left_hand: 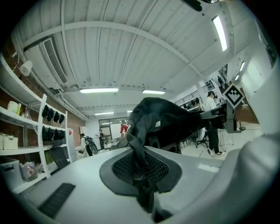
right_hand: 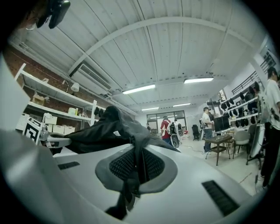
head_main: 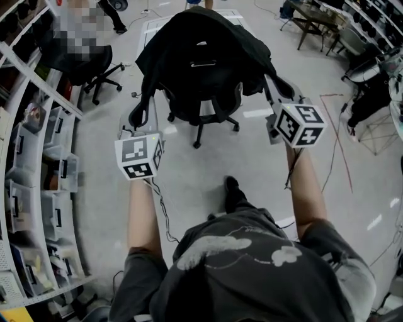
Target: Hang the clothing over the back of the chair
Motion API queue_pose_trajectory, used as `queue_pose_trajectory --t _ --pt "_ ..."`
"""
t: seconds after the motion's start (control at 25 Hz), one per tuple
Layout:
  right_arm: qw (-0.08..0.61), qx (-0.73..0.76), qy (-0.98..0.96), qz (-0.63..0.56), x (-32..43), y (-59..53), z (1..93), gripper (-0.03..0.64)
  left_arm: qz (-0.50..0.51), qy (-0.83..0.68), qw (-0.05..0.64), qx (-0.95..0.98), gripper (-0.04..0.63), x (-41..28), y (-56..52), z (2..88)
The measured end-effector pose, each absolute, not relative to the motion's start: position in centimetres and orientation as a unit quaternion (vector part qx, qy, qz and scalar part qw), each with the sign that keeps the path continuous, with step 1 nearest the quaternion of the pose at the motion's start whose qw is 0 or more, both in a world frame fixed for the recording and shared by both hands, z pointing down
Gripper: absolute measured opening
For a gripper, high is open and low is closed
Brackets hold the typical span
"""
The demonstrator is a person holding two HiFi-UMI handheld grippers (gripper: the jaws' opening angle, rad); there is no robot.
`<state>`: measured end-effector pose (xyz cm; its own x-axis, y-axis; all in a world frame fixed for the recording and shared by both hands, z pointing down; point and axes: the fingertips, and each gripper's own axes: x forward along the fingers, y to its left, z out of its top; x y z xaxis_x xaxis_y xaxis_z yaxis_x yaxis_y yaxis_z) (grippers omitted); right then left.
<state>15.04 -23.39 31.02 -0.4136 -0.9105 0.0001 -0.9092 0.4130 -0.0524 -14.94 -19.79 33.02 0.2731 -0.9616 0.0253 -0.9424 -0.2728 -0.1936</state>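
A black jacket (head_main: 201,50) lies draped over the back of a black office chair (head_main: 200,119) straight ahead in the head view. My left gripper (head_main: 138,116) is shut on the jacket's left edge. My right gripper (head_main: 277,87) is shut on its right edge. In the left gripper view a fold of the black cloth (left_hand: 139,153) is pinched between the closed jaws and runs up to the bulk of the jacket (left_hand: 166,118). The right gripper view shows the same: a strip of cloth (right_hand: 135,162) is clamped in the jaws, and the jacket (right_hand: 105,129) spreads out to the left.
White shelving with storage bins (head_main: 38,170) lines the left side. A second office chair (head_main: 94,69) stands at the back left. Tables and chairs (head_main: 315,19) fill the back right. Cables (head_main: 334,144) trail across the floor. My foot (head_main: 233,192) is behind the chair.
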Motion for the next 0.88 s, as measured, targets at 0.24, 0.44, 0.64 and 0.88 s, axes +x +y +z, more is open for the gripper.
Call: queue_pose_trajectory --t 0.24,0.44,0.64,0.88 --pt "-0.014 -0.543 0.838 -0.052 14.4 -22.9 35.0 -0.001 -0.091 0.585 0.033 -0.805 0.065 -13.6 -19.3 37.9" --pt "-0.019 -0.544 0.836 -0.071 13.9 -21.8 36.6 0.073 -0.092 0.580 0.013 -0.809 0.156 -13.3 -17.9 40.0" --pt "-0.023 -0.551 0.831 -0.074 14.0 -19.4 37.8 0.072 -0.085 0.567 0.005 -0.819 0.175 -12.5 -16.4 41.1" --pt "-0.037 -0.552 0.828 -0.093 14.3 -17.2 40.3 0.006 -0.074 0.550 -0.019 -0.832 0.175 -9.9 -14.3 42.1"
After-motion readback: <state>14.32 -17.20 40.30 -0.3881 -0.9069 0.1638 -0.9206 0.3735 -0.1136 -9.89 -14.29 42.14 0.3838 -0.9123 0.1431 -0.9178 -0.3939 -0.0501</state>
